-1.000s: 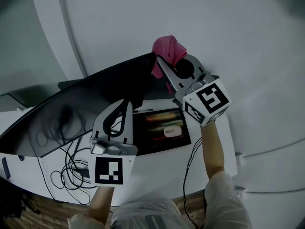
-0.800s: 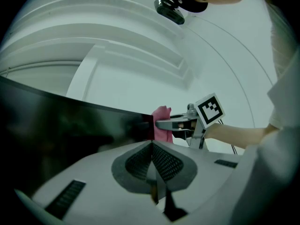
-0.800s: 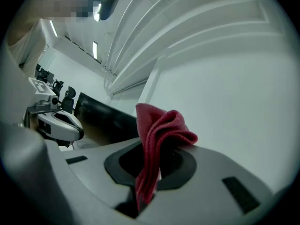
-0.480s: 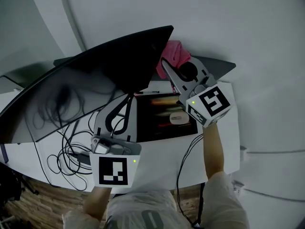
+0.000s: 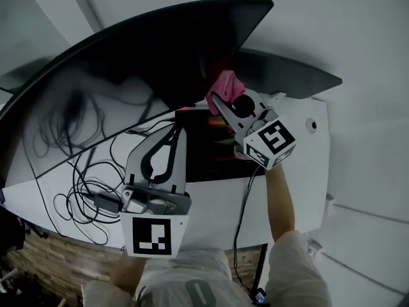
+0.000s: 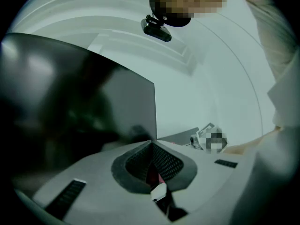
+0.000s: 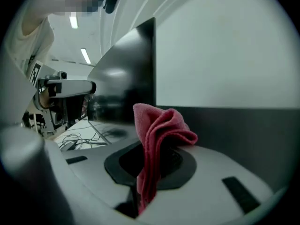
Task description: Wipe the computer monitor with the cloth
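The wide dark monitor (image 5: 128,62) stretches across the upper left of the head view, and its right edge (image 7: 151,64) also stands in the right gripper view. My right gripper (image 5: 216,98) is shut on a bunched pink cloth (image 5: 225,87), which it holds close to the screen's lower right part. In the right gripper view the cloth (image 7: 159,130) rises out from between the jaws. My left gripper (image 5: 174,132) hovers over the desk in front of the screen. Its jaws meet with nothing between them (image 6: 151,145). The screen (image 6: 70,102) fills the left side of the left gripper view.
Several tangled black cables (image 5: 83,184) lie on the white desk (image 5: 300,171) at the left. A dark mat (image 5: 217,158) lies under the grippers. A second dark panel (image 5: 287,75) stands behind the right gripper. A white wall is close behind.
The cloth in my right gripper has gone from the monitor's top right corner down to its lower right part. The head view has shifted, so more of the screen shows. The left gripper stays put.
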{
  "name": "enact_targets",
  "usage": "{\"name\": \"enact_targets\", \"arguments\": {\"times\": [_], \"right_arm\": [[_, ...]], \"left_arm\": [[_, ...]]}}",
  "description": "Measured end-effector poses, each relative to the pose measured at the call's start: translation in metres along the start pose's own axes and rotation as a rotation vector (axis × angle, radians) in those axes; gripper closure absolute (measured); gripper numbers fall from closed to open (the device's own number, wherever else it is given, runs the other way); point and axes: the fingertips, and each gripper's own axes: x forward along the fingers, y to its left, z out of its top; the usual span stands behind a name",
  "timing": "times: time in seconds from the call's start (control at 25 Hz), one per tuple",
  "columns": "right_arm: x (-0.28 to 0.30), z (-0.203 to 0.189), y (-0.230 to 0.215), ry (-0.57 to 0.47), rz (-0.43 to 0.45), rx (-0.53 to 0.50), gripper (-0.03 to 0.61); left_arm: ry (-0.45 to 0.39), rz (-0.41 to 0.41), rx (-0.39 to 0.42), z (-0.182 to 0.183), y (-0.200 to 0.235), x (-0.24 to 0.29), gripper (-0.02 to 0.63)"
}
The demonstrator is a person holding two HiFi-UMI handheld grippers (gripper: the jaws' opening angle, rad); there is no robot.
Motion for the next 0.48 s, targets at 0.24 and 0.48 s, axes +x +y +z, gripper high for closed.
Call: {"name": "enact_targets", "arguments": {"times": [0.24,0.48], "right_arm": [[0.013,-0.049,0.000,0.066,0.041,0.085,0.525],[0.018,-0.072,0.005,0.109,0.057,0.098,0.525]], "left_arm": [[0.017,0.021,-0.028,-0.013,0.006,0.004,0.598],[0.012,0.055,-0.085,-0.015,0.008,0.002,0.598]]}}
